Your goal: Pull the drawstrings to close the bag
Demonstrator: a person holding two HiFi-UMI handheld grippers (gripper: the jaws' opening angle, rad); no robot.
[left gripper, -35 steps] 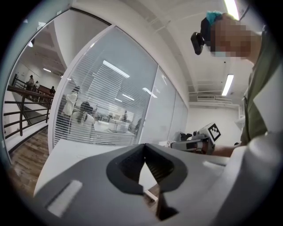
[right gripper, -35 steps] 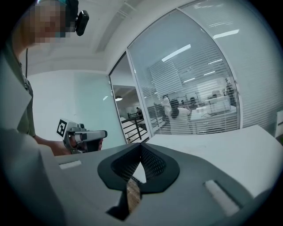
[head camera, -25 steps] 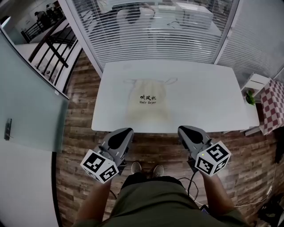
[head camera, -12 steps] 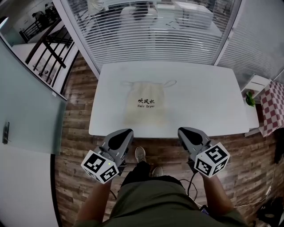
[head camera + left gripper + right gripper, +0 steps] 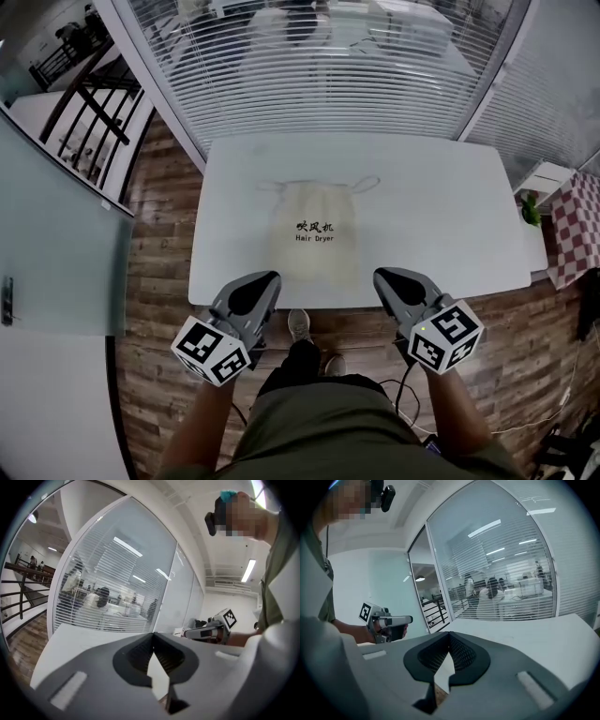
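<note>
A cream drawstring bag with dark print lies flat on the white table, its mouth at the far side. One thin cord loop lies off its left corner and another cord loop off its right. My left gripper and right gripper hover at the table's near edge, short of the bag and touching nothing. Both are shut and empty, the jaw tips meeting in the left gripper view and the right gripper view. The bag does not show in either gripper view.
A glass wall with blinds stands behind the table. A glass partition is at the left. At the right stand a small white stand with a plant and a checked cloth. Cables lie on the wooden floor.
The person has stepped closer, one foot now forward under the table edge, and the table and bag sit slightly nearer in view. Both grippers stay shut and keep their places.
</note>
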